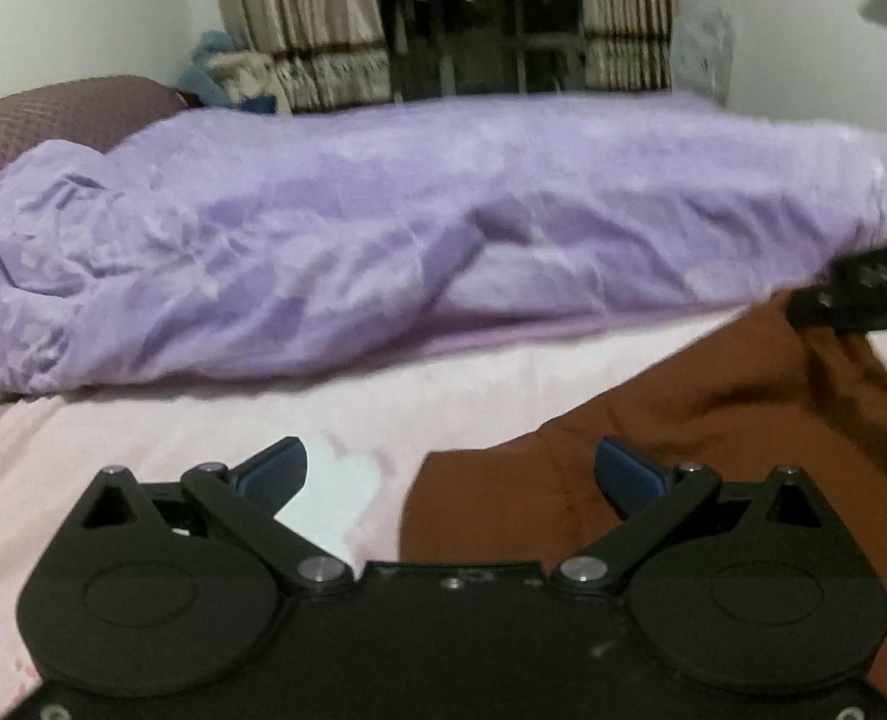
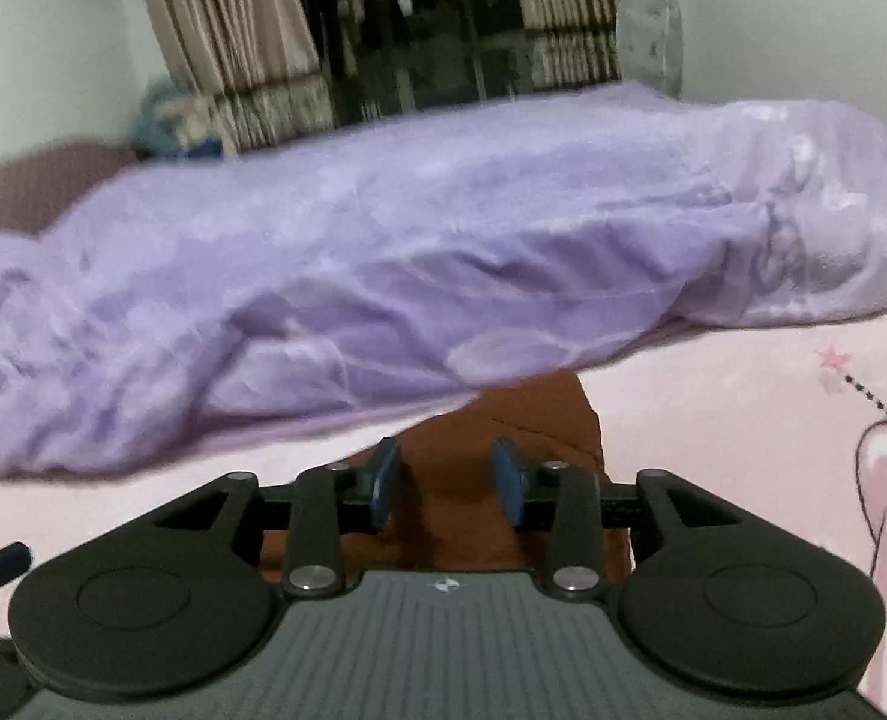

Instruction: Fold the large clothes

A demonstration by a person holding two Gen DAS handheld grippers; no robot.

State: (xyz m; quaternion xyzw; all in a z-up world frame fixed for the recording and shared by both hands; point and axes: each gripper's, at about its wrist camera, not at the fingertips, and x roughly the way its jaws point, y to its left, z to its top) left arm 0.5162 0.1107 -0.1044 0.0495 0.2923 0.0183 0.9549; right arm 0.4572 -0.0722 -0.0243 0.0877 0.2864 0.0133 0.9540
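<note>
Left gripper (image 1: 451,474) spread wide, right gripper (image 2: 446,483) parted astride brown garment (image 2: 503,414) — bare pink sheet (image 1: 203,420) (left side).

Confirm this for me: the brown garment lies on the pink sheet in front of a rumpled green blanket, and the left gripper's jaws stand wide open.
One thing is wrong: the rumpled blanket is purple, not green, as the left wrist view shows. The rest stands: the brown garment lies on the pink sheet in front of it, and the left gripper is wide open.

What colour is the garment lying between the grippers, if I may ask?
Rust brown garment; left wrist view.
</note>
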